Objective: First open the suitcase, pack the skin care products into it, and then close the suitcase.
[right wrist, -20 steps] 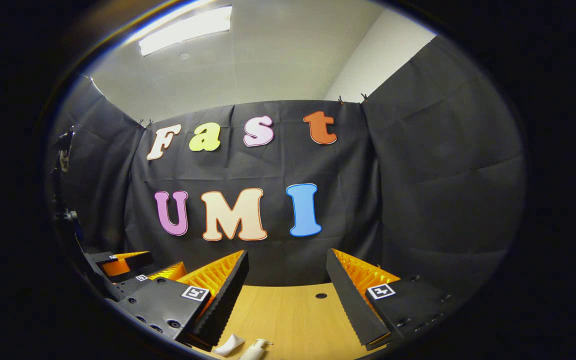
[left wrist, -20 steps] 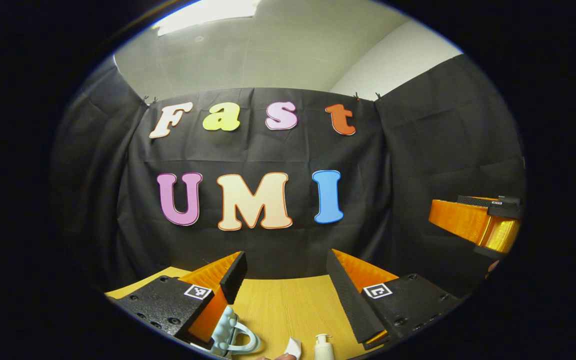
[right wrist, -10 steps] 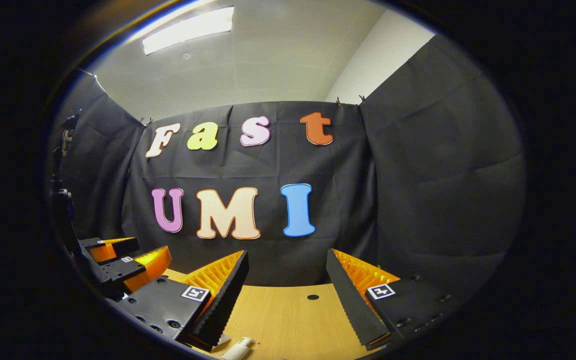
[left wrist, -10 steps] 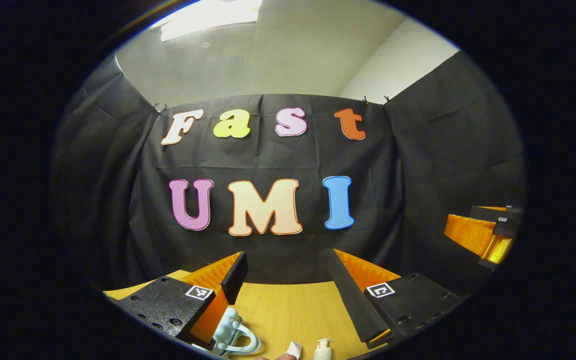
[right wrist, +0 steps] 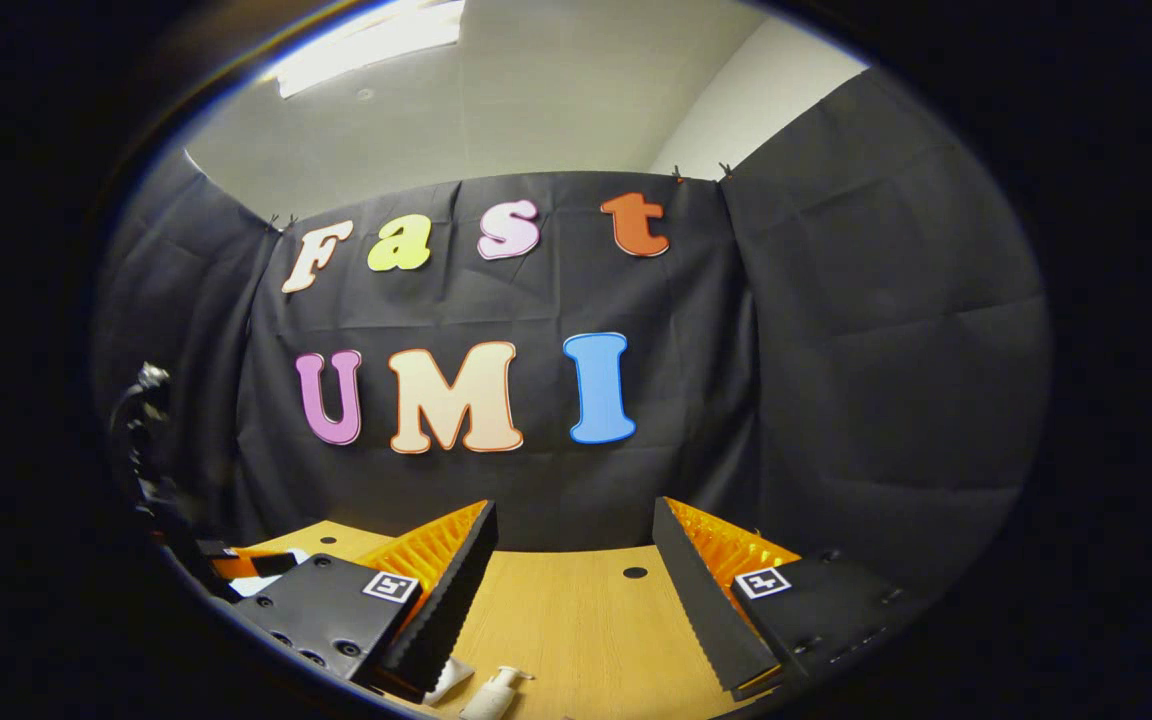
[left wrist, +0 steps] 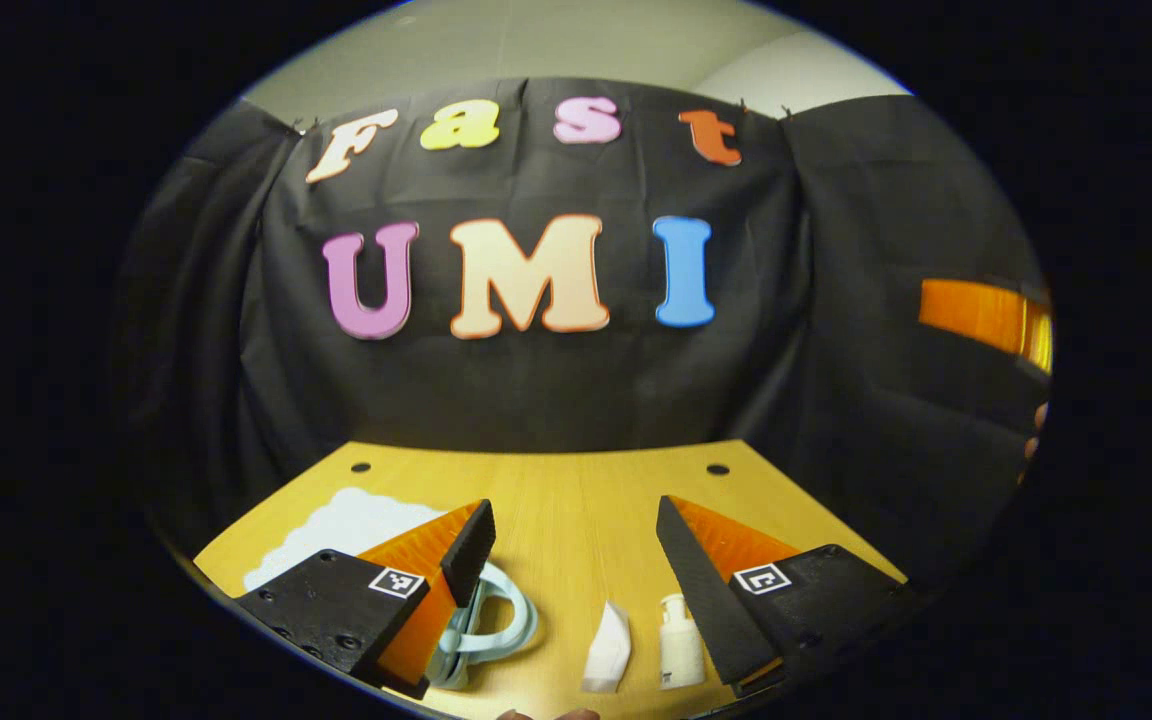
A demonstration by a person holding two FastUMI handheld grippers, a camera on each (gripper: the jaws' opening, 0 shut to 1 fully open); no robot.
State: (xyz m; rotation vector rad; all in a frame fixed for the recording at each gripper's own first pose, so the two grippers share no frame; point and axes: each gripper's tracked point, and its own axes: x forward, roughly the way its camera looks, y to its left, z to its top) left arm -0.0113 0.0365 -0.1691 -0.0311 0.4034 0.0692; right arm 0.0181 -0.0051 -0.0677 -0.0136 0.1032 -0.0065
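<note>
- Suitcase (left wrist: 336, 525) sat at the table's (left wrist: 576, 480) left, its handle (left wrist: 496, 625) just beside the left gripper's (left wrist: 576, 560) left finger.
- Left gripper hung wide open, empty, nearest the handle.
- Tube (left wrist: 608, 650) and bottle (left wrist: 678, 642) lay right of the handle, long axes pointing away.
- Right gripper (right wrist: 576, 570) gaped empty, above the bottle (right wrist: 496, 692).

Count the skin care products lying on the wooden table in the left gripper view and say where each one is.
2. A white tube lies between the left gripper's fingers; a white pump bottle lies just right of it, beside one finger. Others may be hidden below the view's edge.
</note>
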